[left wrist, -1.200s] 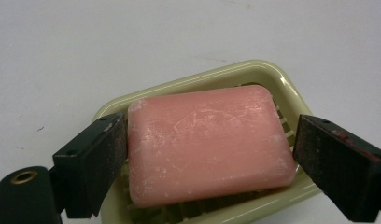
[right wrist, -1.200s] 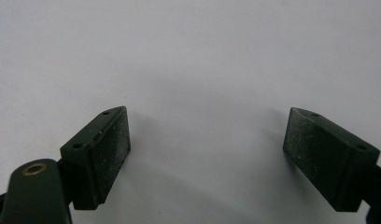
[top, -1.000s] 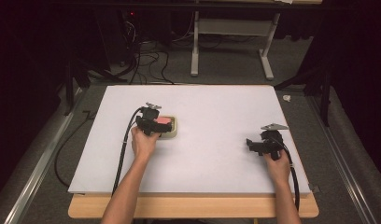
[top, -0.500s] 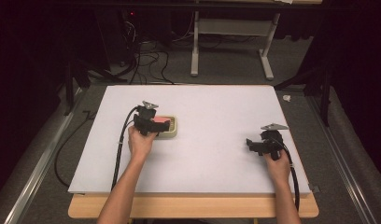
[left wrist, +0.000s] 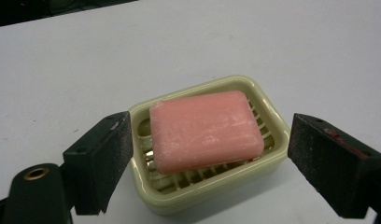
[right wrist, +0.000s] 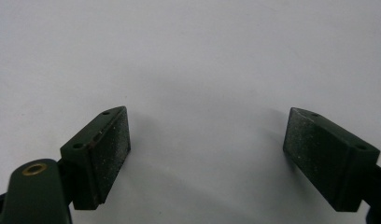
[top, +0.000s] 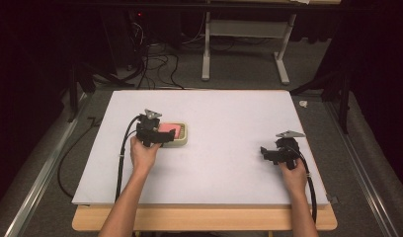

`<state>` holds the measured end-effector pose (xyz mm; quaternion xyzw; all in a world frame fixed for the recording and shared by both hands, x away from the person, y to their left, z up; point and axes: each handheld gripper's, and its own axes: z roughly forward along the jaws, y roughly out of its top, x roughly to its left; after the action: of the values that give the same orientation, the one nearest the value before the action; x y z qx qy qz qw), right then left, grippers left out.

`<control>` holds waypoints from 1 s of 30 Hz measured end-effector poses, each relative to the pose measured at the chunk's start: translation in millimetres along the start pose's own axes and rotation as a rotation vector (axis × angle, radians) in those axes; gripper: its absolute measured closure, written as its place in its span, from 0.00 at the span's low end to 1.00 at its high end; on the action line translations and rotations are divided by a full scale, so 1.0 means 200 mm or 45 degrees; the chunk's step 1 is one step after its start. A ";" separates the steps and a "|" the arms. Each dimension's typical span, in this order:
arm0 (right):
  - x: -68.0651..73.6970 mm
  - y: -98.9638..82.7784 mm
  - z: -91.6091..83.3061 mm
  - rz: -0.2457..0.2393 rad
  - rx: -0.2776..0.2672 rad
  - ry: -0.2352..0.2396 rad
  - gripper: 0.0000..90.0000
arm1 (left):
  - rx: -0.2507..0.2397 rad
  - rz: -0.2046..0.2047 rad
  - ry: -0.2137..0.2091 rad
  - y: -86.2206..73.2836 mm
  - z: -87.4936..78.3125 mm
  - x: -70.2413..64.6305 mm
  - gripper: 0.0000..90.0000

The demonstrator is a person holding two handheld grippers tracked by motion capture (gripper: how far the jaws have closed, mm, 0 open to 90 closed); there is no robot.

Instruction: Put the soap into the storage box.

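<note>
Soap [left wrist: 205, 130]: pink rounded bar, lying in pale-green slatted dish [left wrist: 272, 122]; both grippers' fingers spread apart, empty.

High view: white table [top: 229, 148] evenly lit from above, surroundings fall to near black, image soft and grainy. Left gripper view: pink soap [left wrist: 205, 130] and cream dish [left wrist: 272, 123] sharp, mild sheen on the dish rim, near jaws slightly soft. Right gripper view: dimmer, greyish (soft shadows under both jaws), corners darken a bit.
</note>
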<state>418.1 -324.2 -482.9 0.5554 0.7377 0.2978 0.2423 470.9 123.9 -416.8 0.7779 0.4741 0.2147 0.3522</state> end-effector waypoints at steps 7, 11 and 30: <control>0.00 0.00 0.00 0.000 0.000 0.000 0.17 | -0.026 -0.012 -0.018 -0.02 -0.04 0.00 0.17; 0.00 0.00 0.00 -0.001 -0.001 0.001 0.17 | -0.032 -0.016 -0.024 -0.04 -0.05 0.01 0.17; 0.00 0.00 0.00 -0.002 -0.001 -0.001 0.17 | -0.084 -0.023 -0.055 -0.09 -0.14 -0.02 0.17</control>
<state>418.1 -324.2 -482.9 0.5550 0.7379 0.2976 0.2429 440.4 136.1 -411.8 0.7660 0.4659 0.2104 0.3897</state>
